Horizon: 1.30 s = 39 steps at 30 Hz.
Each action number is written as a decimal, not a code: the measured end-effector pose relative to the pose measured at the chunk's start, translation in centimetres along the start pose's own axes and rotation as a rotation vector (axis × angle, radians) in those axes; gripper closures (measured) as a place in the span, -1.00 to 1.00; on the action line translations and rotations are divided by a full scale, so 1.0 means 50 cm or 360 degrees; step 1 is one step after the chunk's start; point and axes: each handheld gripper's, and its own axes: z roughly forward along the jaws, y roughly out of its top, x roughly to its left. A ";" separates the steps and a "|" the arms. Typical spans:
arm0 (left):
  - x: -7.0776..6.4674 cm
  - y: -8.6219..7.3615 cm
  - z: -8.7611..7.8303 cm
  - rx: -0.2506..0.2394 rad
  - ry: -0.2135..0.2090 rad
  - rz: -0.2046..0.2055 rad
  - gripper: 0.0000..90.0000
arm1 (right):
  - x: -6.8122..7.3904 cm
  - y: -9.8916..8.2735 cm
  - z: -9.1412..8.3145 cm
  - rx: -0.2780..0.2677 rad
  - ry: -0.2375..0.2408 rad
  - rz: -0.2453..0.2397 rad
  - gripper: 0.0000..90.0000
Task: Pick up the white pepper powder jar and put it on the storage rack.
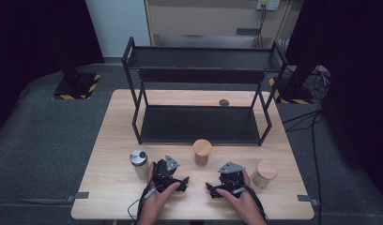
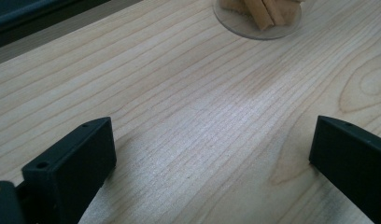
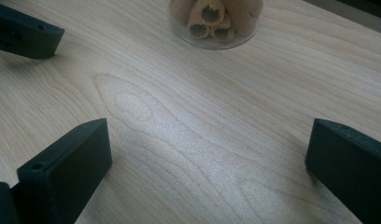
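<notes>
Three jars stand on the wooden table (image 1: 114,187) in front of a black two-tier shelf rack (image 1: 199,124). They are a metal-lidded jar (image 1: 139,161) at the left, a wooden-lidded jar (image 1: 202,151) in the middle and a second wooden-lidded jar (image 1: 265,173) at the right. My left gripper (image 1: 181,183) (image 2: 212,140) rests low near the front edge, open, with bare wood between its fingers. My right gripper (image 1: 212,188) (image 3: 207,140) faces it, open too. The middle jar's glass base (image 2: 258,21) (image 3: 212,21), holding tan rolled sticks, lies ahead of both. One black finger (image 3: 25,30) of the left one shows at upper left.
A small grey disc (image 1: 224,102) lies on the table behind the rack's lower shelf. The rack's upper shelf (image 1: 201,58) carries nothing. Dark carpet surrounds the table, with cables (image 1: 302,119) on the floor at the right.
</notes>
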 end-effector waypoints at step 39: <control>-0.032 0.021 -0.068 -0.0087 0.0043 0.0044 -0.94 | 0.000 0.000 0.000 -0.0002 0.0001 -0.0001 -0.99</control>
